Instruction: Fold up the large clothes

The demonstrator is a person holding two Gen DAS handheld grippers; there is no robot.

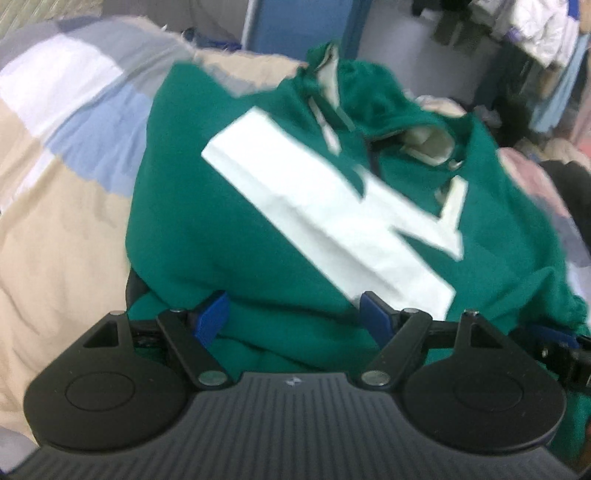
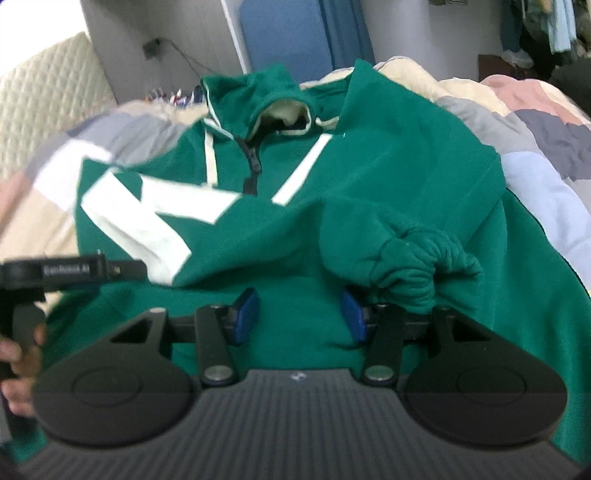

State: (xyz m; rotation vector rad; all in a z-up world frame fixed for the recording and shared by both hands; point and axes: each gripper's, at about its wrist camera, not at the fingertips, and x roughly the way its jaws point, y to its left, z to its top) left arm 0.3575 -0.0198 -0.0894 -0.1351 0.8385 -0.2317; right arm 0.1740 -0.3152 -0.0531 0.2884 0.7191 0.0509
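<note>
- A green hoodie (image 2: pixel 369 192) lies front side up on a patchwork quilt (image 1: pixel 66 155), with its hood (image 2: pixel 266 99) at the far end and its hem near the cameras.
- A big white letter (image 1: pixel 325 206) is on the chest, and a short dark zipper (image 2: pixel 253 166) runs down from the neck between two white cords.
- One sleeve is folded over the body; its gathered cuff (image 2: pixel 417 258) lies on the right side of the chest, near the hem.
- The right gripper (image 2: pixel 299 314) is over the hem with its blue pads apart; green cloth lies between them, but I cannot tell if the pads press on it. The cuff is just beside its right finger (image 2: pixel 352 314).
- The left gripper (image 1: pixel 295 314) is wide apart over the near edge of the hoodie, and no cloth is pinched between its pads.
- In the right wrist view, a hand (image 2: pixel 18 365) holds the handle of the left gripper at the left edge.
- Far behind the bed there is a blue panel (image 2: pixel 291 44), and clothes (image 1: pixel 535 33) hang at the far right.
</note>
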